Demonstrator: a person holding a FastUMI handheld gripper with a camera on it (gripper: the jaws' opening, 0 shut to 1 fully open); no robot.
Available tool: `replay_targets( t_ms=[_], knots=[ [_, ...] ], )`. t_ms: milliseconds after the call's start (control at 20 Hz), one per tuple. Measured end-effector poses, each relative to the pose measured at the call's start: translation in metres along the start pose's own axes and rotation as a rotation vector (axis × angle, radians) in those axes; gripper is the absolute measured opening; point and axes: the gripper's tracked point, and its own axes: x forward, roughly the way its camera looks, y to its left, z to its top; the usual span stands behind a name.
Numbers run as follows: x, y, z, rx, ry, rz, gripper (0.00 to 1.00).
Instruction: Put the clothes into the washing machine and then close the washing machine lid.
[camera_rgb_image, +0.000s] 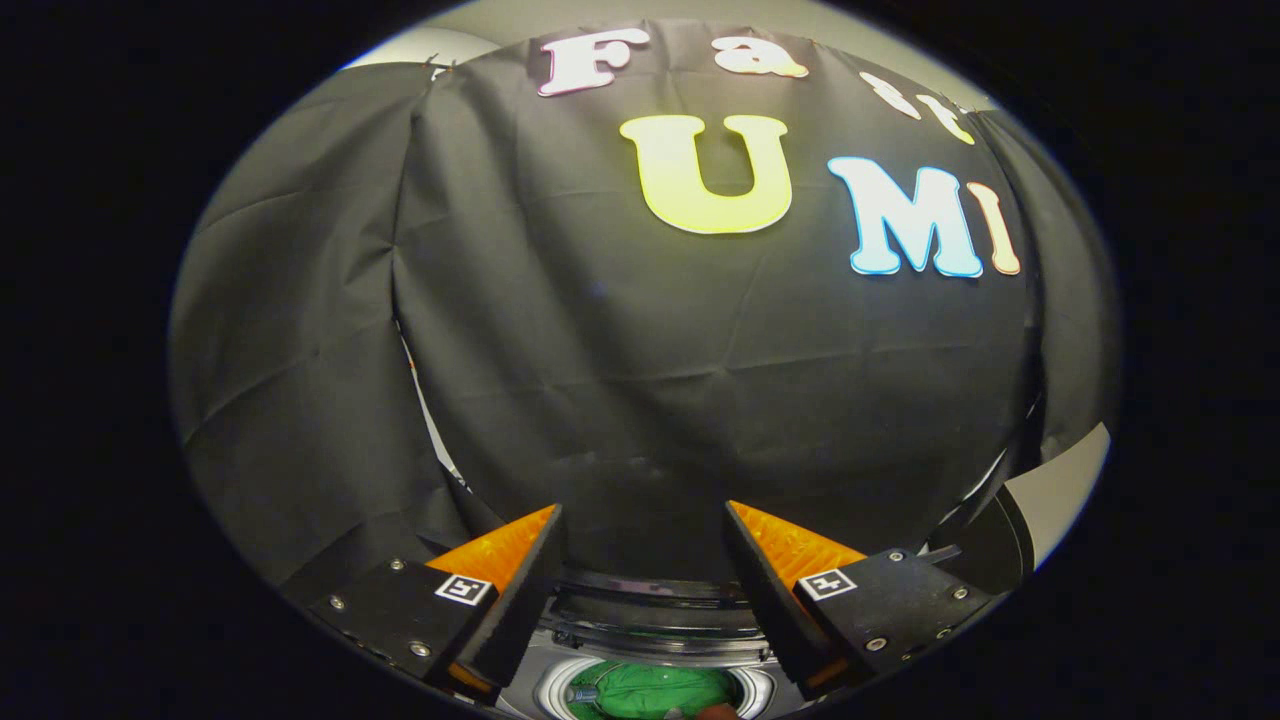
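The gripper (643, 520) hangs over a top-loading washing machine (655, 640), its fingers spread apart with nothing between them. At 6 o'clock, below the gap between the fingers, green clothes (655, 692) lie inside the machine's round tub opening. The raised lid (1040, 510) stands at about 4 o'clock, beside the right finger. Each finger carries a small square black-and-white marker; no brand name can be read. The booth's black cloth wall (650, 380) rises beyond the fingers.
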Motion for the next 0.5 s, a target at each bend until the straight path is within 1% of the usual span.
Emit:
replay_targets(
  t_ms=[200, 350, 500],
  knots=[
    [0.014, -0.005, -0.007, 0.045, 0.080, -0.050, 0.96],
    [0.016, -0.008, -0.024, 0.090, 0.178, -0.076, 0.96],
    [0.013, -0.013, -0.029, 0.042, 0.200, -0.099, 0.96]
  ],
)
